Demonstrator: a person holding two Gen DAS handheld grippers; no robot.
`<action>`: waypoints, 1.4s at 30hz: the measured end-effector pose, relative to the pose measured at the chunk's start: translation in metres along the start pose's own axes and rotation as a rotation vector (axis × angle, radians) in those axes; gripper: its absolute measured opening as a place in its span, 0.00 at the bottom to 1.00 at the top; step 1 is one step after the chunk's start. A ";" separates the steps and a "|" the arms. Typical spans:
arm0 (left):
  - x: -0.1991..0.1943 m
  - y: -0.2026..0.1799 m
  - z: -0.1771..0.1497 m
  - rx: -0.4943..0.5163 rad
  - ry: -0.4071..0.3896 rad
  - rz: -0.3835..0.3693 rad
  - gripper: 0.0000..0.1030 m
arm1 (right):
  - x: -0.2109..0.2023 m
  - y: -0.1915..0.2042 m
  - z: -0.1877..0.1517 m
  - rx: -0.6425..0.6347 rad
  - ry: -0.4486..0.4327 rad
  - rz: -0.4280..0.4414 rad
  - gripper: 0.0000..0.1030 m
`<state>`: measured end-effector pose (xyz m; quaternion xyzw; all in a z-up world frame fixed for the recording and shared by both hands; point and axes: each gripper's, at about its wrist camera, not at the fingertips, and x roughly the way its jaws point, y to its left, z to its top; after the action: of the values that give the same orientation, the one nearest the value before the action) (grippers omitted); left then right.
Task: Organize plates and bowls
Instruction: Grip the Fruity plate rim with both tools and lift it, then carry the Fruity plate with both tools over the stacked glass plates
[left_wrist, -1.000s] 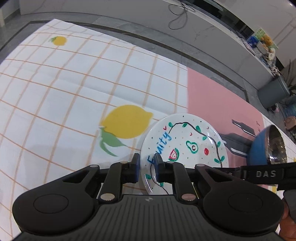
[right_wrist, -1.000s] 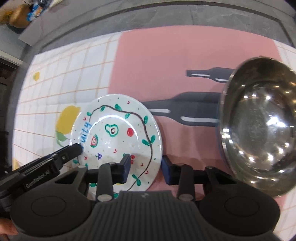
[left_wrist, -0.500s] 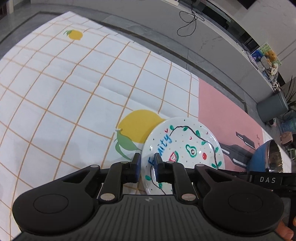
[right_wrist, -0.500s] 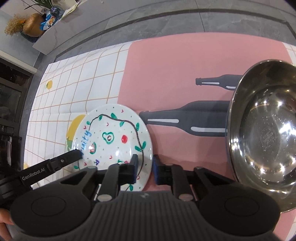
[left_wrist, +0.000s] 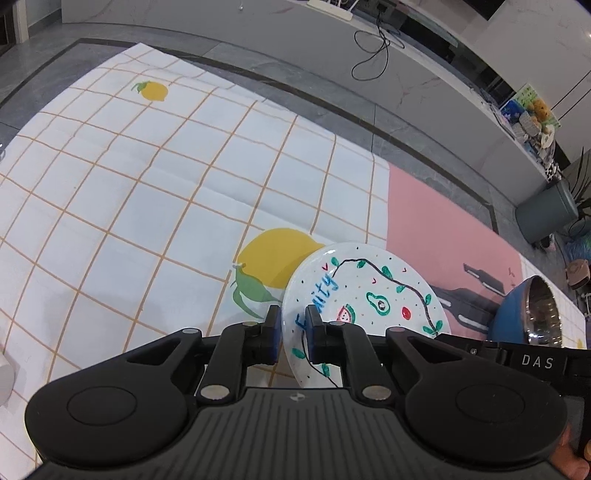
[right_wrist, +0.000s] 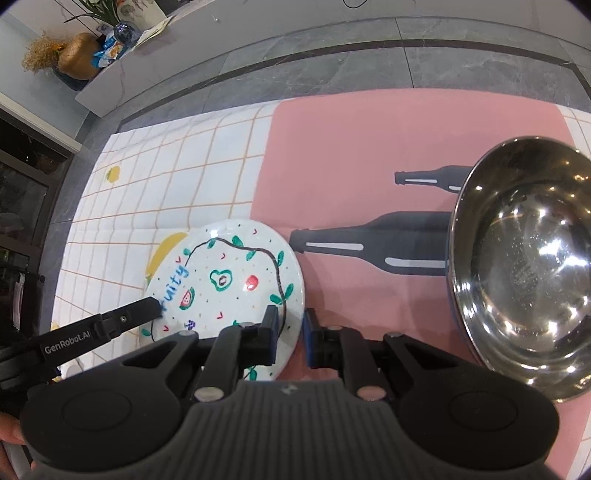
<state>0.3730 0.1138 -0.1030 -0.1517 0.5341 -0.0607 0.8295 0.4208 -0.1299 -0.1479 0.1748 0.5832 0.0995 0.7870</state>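
Since our left gripper (left_wrist: 291, 330) and right gripper (right_wrist: 287, 334) both pinch the painted plate's (right_wrist: 229, 291) rim with narrow fingers, we should lift it flat and slowly, away from the steel bowl (right_wrist: 524, 266).

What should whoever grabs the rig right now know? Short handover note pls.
Left gripper: shut on the rim of the painted plate, which looks lifted and tilted above the mat.
Right gripper: shut on the plate's opposite rim.
Steel bowl: to the right of the plate, over the pink part of the mat, not gripped.
Done: plate gripped from both sides.
Left: place the plate, then sort the bowl.
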 end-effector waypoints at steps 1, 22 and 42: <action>-0.003 -0.001 0.000 0.004 -0.003 -0.001 0.14 | -0.003 0.001 0.000 -0.001 -0.004 0.001 0.12; -0.120 -0.041 -0.043 0.049 -0.105 -0.054 0.14 | -0.120 0.009 -0.055 -0.019 -0.118 0.079 0.11; -0.185 -0.076 -0.206 0.048 -0.159 -0.181 0.14 | -0.217 -0.062 -0.237 -0.040 -0.231 0.119 0.11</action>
<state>0.1132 0.0520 0.0020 -0.1837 0.4494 -0.1356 0.8637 0.1274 -0.2274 -0.0413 0.2039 0.4751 0.1369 0.8450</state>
